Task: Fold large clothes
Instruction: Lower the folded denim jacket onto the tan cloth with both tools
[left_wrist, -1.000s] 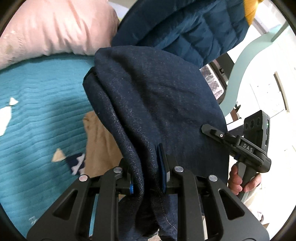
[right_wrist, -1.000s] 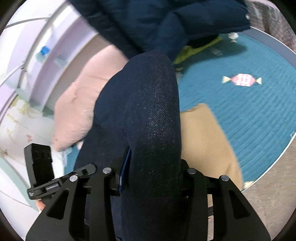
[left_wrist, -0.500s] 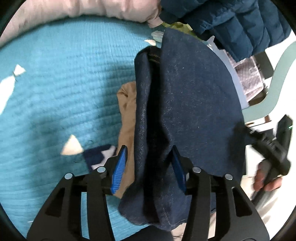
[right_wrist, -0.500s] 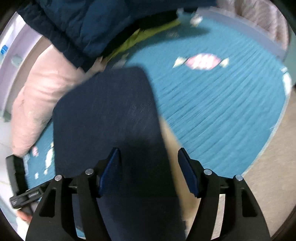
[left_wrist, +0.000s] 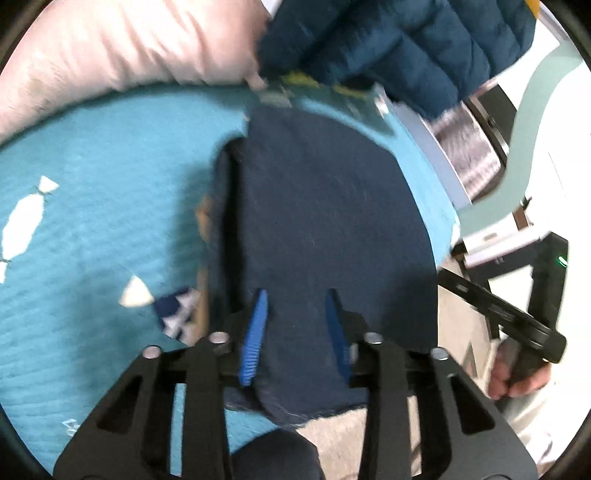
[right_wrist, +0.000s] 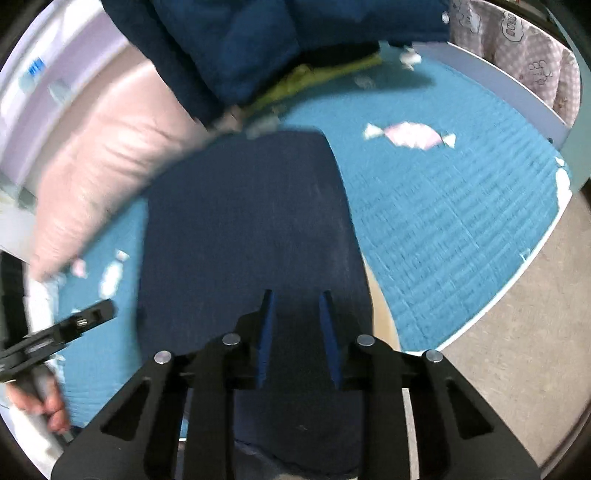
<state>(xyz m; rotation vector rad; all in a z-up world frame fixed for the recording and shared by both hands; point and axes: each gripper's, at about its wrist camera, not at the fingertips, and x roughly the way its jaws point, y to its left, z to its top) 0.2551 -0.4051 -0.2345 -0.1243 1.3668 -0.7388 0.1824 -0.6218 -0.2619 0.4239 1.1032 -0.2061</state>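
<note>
Garment: folded dark denim jeans (left_wrist: 325, 236) lie flat on a teal quilted bedspread (left_wrist: 103, 229), filling the centre of both wrist views.
Long axis: it runs from the bottom centre of each frame up toward the upper centre, the narrower end pointing at the pile at the head of the bed.
Near edge: the frayed hem hangs just past the bedspread's lower border in the left wrist view.
Left gripper (left_wrist: 295, 325): jaws parted, blue pads standing either side of the denim without clamping it.
Right gripper (right_wrist: 295, 325): jaws likewise apart over the denim (right_wrist: 251, 236), holding nothing.
Under the jeans: a tan garment (right_wrist: 382, 314) peeks out along the right edge in the right wrist view.
Upper frame: a navy puffer jacket (left_wrist: 399, 48) and a pink pillow (left_wrist: 122, 48) crowd the far end, with a yellow-green cloth (right_wrist: 317, 79) beneath the jacket.
Bedspread: candy prints (right_wrist: 410, 134) dot the teal (right_wrist: 461, 221).
</note>
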